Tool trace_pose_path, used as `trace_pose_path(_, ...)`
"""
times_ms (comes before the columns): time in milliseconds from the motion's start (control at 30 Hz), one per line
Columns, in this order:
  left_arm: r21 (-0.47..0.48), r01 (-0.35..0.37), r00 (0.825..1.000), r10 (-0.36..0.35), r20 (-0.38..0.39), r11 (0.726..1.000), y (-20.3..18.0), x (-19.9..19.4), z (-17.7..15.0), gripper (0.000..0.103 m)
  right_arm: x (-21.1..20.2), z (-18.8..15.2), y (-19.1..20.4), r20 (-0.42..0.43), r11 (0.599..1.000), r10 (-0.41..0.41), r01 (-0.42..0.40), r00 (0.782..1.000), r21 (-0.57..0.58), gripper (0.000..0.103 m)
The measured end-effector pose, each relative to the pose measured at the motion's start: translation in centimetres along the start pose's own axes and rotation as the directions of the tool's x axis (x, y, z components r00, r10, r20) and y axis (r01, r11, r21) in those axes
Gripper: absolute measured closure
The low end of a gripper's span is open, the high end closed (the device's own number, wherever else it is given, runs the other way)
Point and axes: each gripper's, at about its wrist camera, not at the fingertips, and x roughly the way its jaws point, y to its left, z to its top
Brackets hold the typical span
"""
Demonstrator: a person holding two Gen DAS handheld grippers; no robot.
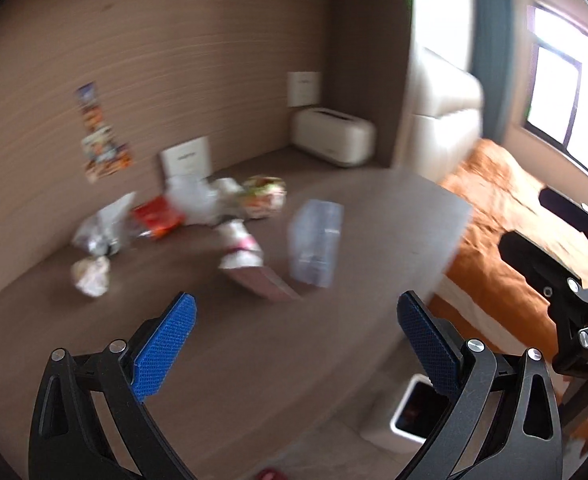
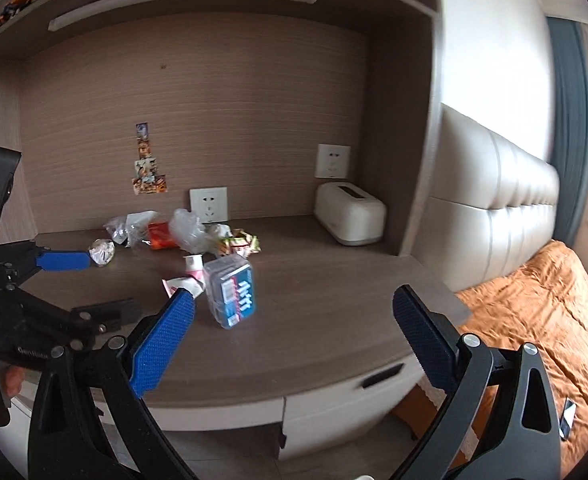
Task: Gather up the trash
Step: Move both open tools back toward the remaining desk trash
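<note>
1. Two grippers, both empty: the right gripper (image 2: 294, 322) has its blue pads spread wide above the near edge of the desk (image 2: 334, 320); the left gripper (image 1: 296, 334) is equally wide open, holding nothing, in a motion-blurred view.
2. Nearest trash: a clear plastic box with a blue label (image 2: 233, 294), lying tilted on the desktop, just ahead of the right gripper's fingers. A crumpled pink-and-white carton (image 2: 191, 276) touches its left side.
3. Judged step: approach for a first pick. Straddle the box across its narrow sides, close only once both pads flank it, and keep clear of the carton.
4. Farther back: a crumpled foil ball (image 2: 102, 251), clear plastic bags (image 2: 187, 232), a red wrapper (image 2: 161, 236) and a printed snack wrapper (image 2: 239, 244), heaped near the wall.
5. Destination, as judged: a white waste bin (image 1: 414, 412) on the floor below the desk edge.
6. Not trash: the cream tissue box (image 2: 350, 218) at the rear.
</note>
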Motion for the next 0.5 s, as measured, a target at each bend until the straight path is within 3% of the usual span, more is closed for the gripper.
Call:
trace_pose_path(33, -0.023, -0.016, 1.000, 0.016, -0.007, 1.000, 1.0, 0.9, 0.0, 0.004, 1.0, 0.1, 0.5, -0.009, 1.000, 0.011, -0.011, 1.000, -0.004, 0.004)
trace_pose_path(167, -0.059, 0.030, 0.999, -0.032, -0.039, 0.998, 3.4, 4.5, -0.6, 0.004, 4.3, -0.2, 2.2, -0.043, 0.998, -0.024, 0.022, 0.999, -0.052, 0.004)
trace_pose_path(267, -0.129, 0.077, 0.994, -0.086, -0.064, 0.989, 6.2, 6.6, 0.0, 0.004, 6.9, -0.7, 2.9, -0.088, 0.999, 0.010, -0.014, 0.996, -0.051, 0.004)
trace_pose_path(367, -0.165, 0.099, 0.990, -0.113, -0.082, 0.981, 8.4, 8.3, 0.9, 0.004, 9.2, -1.1, 3.7, -0.113, 0.996, -0.009, -0.001, 0.994, -0.090, 0.004)
trace_pose_path(433, -0.161, 0.121, 0.986, -0.137, -0.097, 0.980, 9.3, 9.5, 2.0, 0.004, 10.4, -1.1, 3.8, -0.122, 0.998, 0.002, -0.009, 0.993, -0.064, 0.004)
trace_pose_path(500, -0.125, 0.105, 0.988, -0.118, -0.102, 0.987, 9.6, 10.6, 2.8, 0.004, 11.3, -1.0, 4.0, -0.127, 0.999, 0.000, -0.006, 0.992, -0.045, 0.004)
